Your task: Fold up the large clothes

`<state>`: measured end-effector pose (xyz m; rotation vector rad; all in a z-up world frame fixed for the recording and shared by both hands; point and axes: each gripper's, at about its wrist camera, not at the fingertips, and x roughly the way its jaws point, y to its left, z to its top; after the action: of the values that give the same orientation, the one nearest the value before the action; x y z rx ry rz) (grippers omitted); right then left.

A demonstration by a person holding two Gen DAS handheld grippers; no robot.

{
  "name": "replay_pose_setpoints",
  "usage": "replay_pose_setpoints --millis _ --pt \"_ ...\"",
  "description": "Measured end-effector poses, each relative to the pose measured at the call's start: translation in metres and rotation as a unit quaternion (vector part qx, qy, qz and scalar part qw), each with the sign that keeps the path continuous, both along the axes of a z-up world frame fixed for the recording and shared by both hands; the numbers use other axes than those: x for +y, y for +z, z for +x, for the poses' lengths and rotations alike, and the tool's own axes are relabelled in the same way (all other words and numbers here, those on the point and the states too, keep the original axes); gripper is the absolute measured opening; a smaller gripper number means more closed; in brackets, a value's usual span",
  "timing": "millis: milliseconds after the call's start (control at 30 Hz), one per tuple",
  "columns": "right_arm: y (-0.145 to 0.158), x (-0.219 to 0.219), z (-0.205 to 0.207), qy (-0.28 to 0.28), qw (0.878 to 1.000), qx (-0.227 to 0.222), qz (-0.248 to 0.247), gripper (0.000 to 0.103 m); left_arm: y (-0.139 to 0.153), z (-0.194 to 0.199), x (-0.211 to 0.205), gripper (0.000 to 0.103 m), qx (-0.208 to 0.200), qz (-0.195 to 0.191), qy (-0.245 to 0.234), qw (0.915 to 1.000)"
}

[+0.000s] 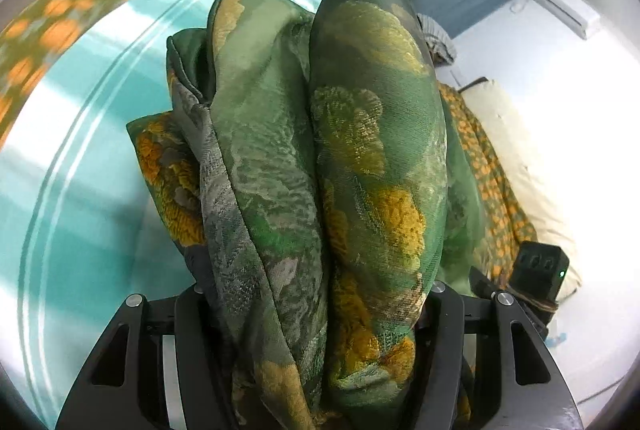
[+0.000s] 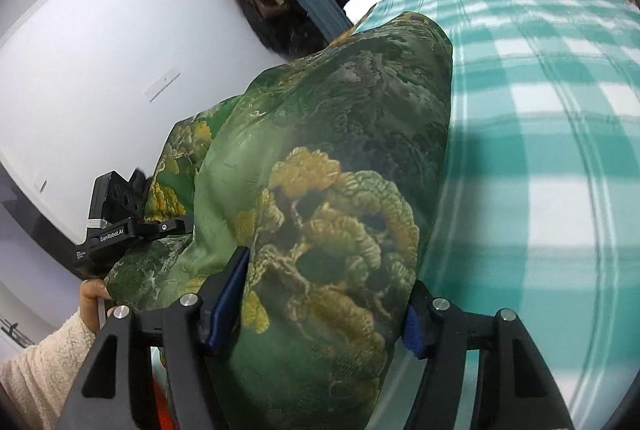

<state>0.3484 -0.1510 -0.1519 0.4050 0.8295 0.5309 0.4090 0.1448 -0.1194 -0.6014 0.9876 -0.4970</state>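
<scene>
While the teal-and-white checked bedsheet (image 2: 540,134) spreads smooth and flat across the bed, it fills the right of the right wrist view and the left of the left wrist view, and the stretch beyond the bundle lies bare. A green and orange dotted quilt (image 1: 60,14) runs along the bed's far side in the left wrist view, and another rumpled stretch of the same print (image 1: 492,174) lies beside a cream pillow (image 1: 520,158) against the white wall.

The large green satin garment with woven gold and grey landscape pattern (image 2: 340,190) is lifted off the bed, gathered into thick, rounded, bulging folds with a soft sheen. In the left wrist view it stands as two plump upright rolls (image 1: 320,158) pressed side by side, with a looser fold sticking out on the left.

The left gripper (image 1: 320,310) has its black fingers clamped on the bundle, cloth filling the whole gap. The right gripper (image 2: 320,318) likewise pinches a fat fold, its blue-padded fingers (image 2: 228,294) pressing into the cloth on both sides.

In the right wrist view the left gripper's black body (image 2: 116,226) shows at the garment's left edge, held by a hand (image 2: 92,294) in a cream fleecy sleeve (image 2: 44,362).
</scene>
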Motion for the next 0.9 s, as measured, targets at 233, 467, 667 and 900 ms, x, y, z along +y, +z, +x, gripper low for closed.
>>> replay_pose_setpoints --millis 233,467,667,900 --pt "-0.03 -0.025 0.093 -0.012 0.999 0.022 0.039 0.066 -0.026 0.078 -0.026 0.061 0.004 0.033 0.005 0.9994" --pt "-0.093 -0.038 0.115 -0.021 0.99 0.101 0.097 0.082 -0.079 0.072 -0.014 0.101 0.039 0.03 0.035 0.9982" --pt "-0.059 -0.055 0.071 -0.06 0.99 0.107 0.064 0.093 -0.03 0.007 -0.006 0.1 -0.028 0.114 0.05 0.9919" --pt "0.016 -0.033 -0.046 -0.103 0.978 -0.019 -0.181 0.093 0.032 -0.095 -0.028 0.102 -0.158 0.251 0.045 0.9539"
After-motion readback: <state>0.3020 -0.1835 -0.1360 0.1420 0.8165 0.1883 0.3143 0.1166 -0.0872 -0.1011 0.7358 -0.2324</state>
